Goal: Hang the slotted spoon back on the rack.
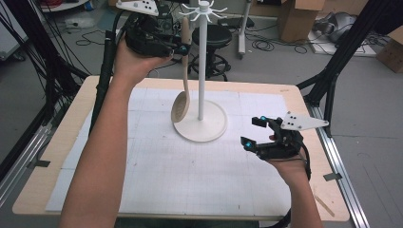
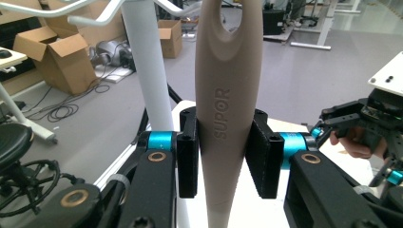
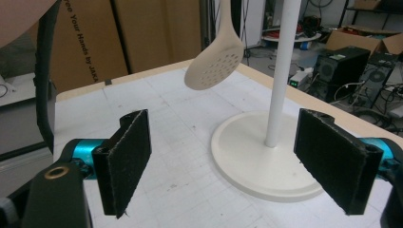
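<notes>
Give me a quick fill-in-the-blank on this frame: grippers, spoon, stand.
1. The left gripper is shut on the handle of the slotted ____.
2. The right gripper hovers over the table with its jaws ____.
3. The word moulded into the spoon handle reads ____.
4. The white hook stand rests on a ____ base.

Missing words: spoon; open; SUPOR; round

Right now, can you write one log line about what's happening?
left tool: shut on slotted spoon, held up beside stand | right tool: open, holding nothing, near stand base | spoon not on a hook
</notes>
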The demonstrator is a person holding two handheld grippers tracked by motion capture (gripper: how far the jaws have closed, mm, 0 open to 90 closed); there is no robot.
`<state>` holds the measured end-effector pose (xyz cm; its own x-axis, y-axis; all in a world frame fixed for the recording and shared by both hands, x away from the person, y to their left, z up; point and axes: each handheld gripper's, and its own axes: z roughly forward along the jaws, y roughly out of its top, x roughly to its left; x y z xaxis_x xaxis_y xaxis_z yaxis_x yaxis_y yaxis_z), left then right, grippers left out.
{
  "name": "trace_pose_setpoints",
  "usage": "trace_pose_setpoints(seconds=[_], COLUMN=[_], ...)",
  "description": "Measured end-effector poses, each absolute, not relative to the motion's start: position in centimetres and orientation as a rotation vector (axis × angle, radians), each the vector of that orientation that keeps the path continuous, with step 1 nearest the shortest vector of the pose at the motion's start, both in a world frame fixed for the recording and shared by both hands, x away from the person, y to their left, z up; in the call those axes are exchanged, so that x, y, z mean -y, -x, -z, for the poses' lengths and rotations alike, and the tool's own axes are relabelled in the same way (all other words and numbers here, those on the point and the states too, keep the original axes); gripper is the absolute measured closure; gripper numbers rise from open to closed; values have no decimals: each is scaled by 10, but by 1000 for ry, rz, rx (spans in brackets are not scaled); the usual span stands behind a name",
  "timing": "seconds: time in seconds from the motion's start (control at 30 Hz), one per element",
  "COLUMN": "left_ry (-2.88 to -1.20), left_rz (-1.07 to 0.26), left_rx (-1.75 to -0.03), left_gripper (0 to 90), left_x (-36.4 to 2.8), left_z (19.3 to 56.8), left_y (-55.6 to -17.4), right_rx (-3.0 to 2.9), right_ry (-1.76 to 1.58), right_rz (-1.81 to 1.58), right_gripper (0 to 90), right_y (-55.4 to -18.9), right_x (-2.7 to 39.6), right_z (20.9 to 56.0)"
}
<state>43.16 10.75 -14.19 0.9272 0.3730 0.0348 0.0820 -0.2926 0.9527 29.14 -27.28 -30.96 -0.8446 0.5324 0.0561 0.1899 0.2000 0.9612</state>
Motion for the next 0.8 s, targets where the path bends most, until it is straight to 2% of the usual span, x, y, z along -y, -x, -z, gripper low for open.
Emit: trace_pose_setpoints(seconds=[0.8], left_ry=[-1898], left_rz=[-337], left_rx=[-386], left_gripper=[683], left_x=[-96], left_z=[139], left_y=[-437], right_rx=[-2189], right_ry=[-690], right_rz=[-1703], right_gripper=[192], right_y=[-292], right_x=[275], right_z=[311])
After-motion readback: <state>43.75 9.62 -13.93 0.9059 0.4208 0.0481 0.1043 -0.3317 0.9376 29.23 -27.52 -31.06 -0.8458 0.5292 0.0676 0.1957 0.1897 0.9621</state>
